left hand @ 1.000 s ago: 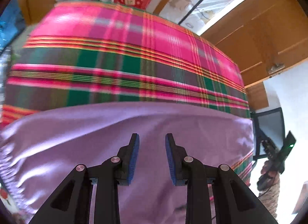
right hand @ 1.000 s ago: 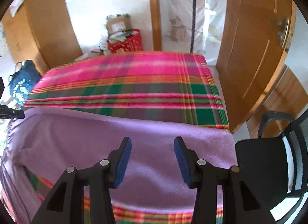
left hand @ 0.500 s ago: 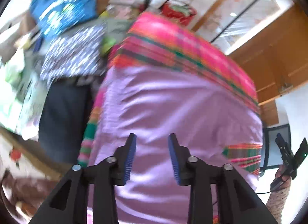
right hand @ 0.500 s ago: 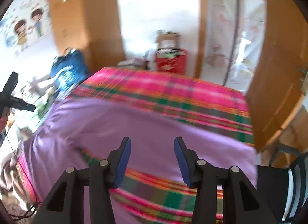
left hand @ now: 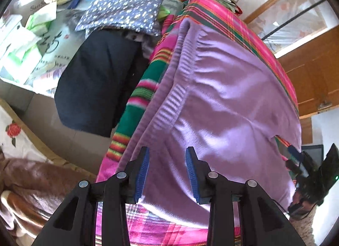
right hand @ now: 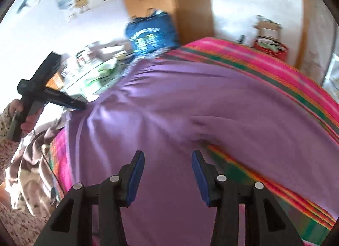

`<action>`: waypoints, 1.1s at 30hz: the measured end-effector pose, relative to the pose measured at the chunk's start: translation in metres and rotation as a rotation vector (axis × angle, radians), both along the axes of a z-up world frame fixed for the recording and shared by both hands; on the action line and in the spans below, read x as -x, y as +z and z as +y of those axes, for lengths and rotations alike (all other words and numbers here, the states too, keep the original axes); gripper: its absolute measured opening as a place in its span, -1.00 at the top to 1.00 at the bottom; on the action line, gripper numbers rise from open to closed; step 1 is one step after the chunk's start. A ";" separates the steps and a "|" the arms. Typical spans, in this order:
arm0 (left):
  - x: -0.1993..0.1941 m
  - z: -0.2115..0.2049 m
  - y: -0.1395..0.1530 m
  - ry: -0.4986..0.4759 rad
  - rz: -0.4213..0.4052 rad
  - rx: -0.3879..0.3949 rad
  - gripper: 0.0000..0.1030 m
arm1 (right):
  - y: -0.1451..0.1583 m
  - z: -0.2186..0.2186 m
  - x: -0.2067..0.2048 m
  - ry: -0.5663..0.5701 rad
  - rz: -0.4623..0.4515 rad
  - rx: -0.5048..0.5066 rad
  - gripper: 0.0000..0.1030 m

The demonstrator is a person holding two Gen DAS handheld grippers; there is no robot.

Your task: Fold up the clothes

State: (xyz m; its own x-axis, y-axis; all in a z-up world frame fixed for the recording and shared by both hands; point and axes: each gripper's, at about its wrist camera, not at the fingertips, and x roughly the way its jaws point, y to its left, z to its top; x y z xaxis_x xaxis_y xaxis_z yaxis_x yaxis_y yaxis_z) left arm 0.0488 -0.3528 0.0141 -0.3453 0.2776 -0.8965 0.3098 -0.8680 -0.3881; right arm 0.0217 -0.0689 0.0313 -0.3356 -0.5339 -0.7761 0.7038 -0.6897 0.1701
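The lilac garment [left hand: 222, 102] lies spread flat over the plaid blanket [left hand: 239, 28], its ribbed waistband at the edge — laid out for folding, I judge. Left gripper [left hand: 167, 172] and right gripper [right hand: 168, 174] hover above it, jaws apart, holding nothing.

At frame bottom the left gripper [left hand: 167, 172], jaws apart and empty, hangs over a purple garment [left hand: 222, 102] spread on a plaid blanket [left hand: 135, 106].

I see the bed [left hand: 250, 34] under a pink-green plaid blanket [right hand: 243, 55]; a lilac fleece garment [left hand: 222, 102] lies spread across it, reaching its left edge.
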 end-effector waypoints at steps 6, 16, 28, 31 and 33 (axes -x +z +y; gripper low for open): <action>-0.015 -0.003 -0.005 0.019 -0.010 0.068 0.29 | -0.018 -0.066 -0.042 0.192 -0.006 -0.035 0.08; -0.030 -0.010 -0.011 0.041 0.013 0.044 0.29 | -0.041 -0.102 -0.068 0.244 -0.033 -0.138 0.08; -0.032 -0.004 -0.011 0.033 0.031 0.094 0.29 | -0.049 -0.115 -0.070 0.230 0.032 -0.195 0.13; -0.032 -0.003 -0.012 0.042 0.035 0.096 0.29 | -0.050 -0.115 -0.065 0.208 0.054 -0.221 0.17; -0.033 -0.003 -0.012 0.045 0.039 0.100 0.29 | -0.050 -0.113 -0.061 0.189 0.048 -0.215 0.17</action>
State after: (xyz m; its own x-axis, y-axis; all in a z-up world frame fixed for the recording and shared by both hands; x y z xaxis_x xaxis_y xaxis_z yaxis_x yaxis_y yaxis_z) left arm 0.0819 -0.3555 0.0025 -0.3908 0.1710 -0.9044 0.3361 -0.8882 -0.3132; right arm 0.0825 -0.1818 -0.0185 -0.2852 -0.4150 -0.8640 0.8268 -0.5624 -0.0028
